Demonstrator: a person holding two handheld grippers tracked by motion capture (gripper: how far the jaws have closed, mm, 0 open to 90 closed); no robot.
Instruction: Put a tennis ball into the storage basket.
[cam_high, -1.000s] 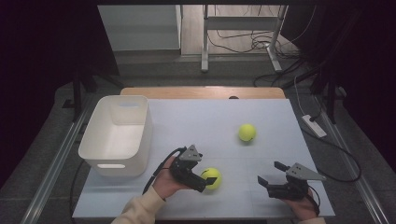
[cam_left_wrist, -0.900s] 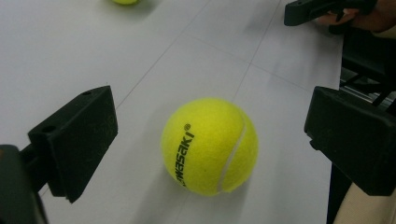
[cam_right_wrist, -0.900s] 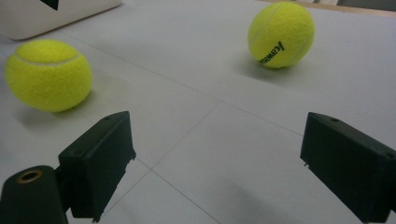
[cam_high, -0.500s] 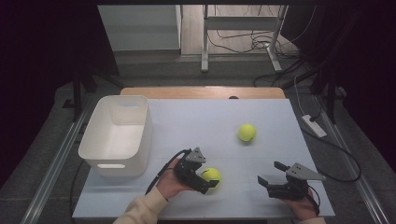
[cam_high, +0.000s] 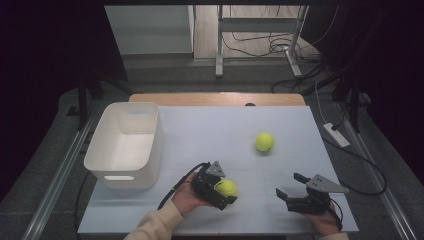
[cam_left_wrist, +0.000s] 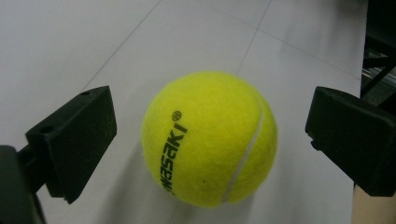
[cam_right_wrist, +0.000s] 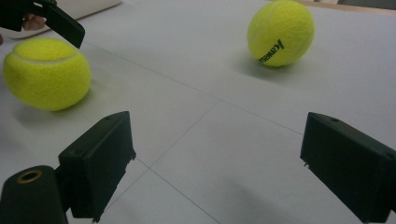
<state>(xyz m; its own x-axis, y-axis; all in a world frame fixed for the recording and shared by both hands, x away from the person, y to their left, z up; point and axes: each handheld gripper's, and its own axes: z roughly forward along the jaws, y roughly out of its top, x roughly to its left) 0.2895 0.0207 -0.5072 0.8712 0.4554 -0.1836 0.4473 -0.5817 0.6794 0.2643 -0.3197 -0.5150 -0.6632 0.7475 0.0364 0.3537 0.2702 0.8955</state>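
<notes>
Here the left gripper (cam_high: 226, 192) is straddling a tennis ball (cam_high: 226, 187) near the table's (cam_high: 200, 130) front edge, fingers (cam_left_wrist: 74, 140) spread, not touching it. The right gripper (cam_high: 292, 186) is hovering open near the front right corner. The white bin (cam_high: 125, 145) is sitting empty along the left edge.

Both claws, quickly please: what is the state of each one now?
Left claw: open, jaws on either side of the near tennis ball, not touching it.
Right claw: open, holding nothing.
</notes>
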